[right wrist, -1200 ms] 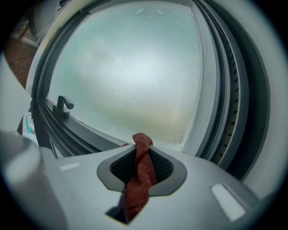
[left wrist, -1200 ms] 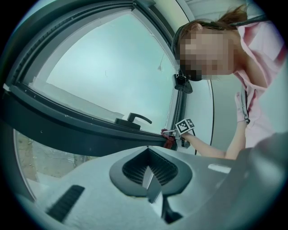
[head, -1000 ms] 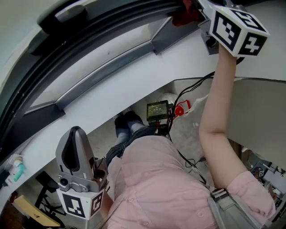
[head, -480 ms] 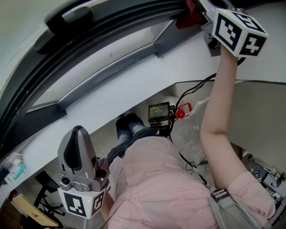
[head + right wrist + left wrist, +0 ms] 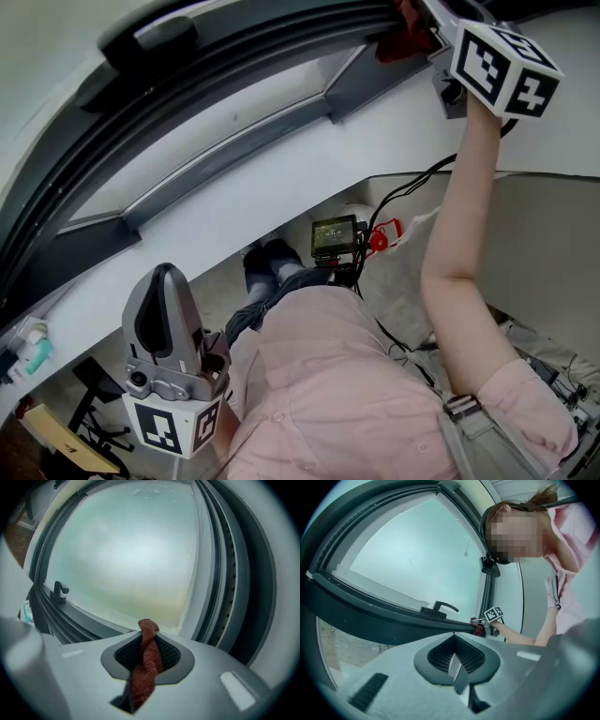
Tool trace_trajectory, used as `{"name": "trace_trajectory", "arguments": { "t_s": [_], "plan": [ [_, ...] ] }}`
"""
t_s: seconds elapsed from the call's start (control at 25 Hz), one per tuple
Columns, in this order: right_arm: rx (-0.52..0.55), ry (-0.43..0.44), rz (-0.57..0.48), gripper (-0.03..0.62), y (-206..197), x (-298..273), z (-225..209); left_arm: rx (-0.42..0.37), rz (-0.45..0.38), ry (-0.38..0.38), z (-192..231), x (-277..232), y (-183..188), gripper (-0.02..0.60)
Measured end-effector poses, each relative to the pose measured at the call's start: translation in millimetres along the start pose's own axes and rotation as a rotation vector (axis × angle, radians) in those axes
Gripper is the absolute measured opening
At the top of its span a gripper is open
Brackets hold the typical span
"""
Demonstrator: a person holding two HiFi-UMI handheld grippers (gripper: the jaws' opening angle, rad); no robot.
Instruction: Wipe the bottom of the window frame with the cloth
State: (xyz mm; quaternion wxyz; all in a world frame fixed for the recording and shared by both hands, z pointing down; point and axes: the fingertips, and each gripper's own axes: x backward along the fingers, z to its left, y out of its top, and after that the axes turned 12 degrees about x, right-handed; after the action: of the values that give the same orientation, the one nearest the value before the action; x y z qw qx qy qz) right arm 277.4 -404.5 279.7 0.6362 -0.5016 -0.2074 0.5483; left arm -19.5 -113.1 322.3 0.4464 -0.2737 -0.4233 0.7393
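A red cloth [image 5: 403,36] is pinched in my right gripper [image 5: 427,17], which is raised at the top right on an outstretched arm. The cloth's twisted end [image 5: 146,658] sticks out between the shut jaws and sits against the dark bottom rail of the window frame [image 5: 89,623], near its right corner. The left gripper view shows the cloth [image 5: 478,628] on that rail [image 5: 393,620], right of the handle. My left gripper [image 5: 161,281] hangs low at the bottom left, away from the window. Its jaws [image 5: 457,667] are shut on nothing.
A dark window handle [image 5: 439,607] juts from the lower rail left of the cloth. Below the window runs a grey ledge [image 5: 225,150] over a white wall. On the floor are a small device with cables [image 5: 334,236] and the person's shoes. A bottle [image 5: 36,354] is at far left.
The right gripper and cloth have edged slightly to the right along the frame. The left gripper has stayed where it was.
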Motion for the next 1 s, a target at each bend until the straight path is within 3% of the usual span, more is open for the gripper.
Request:
{"name": "trace_trajectory", "arguments": {
  "t_s": [1.0],
  "plan": [
    [-0.025, -0.007, -0.003, 0.066, -5, -2, -13, -0.006, -0.016, 0.016, -3, 0, -2, 0.000]
  ]
}}
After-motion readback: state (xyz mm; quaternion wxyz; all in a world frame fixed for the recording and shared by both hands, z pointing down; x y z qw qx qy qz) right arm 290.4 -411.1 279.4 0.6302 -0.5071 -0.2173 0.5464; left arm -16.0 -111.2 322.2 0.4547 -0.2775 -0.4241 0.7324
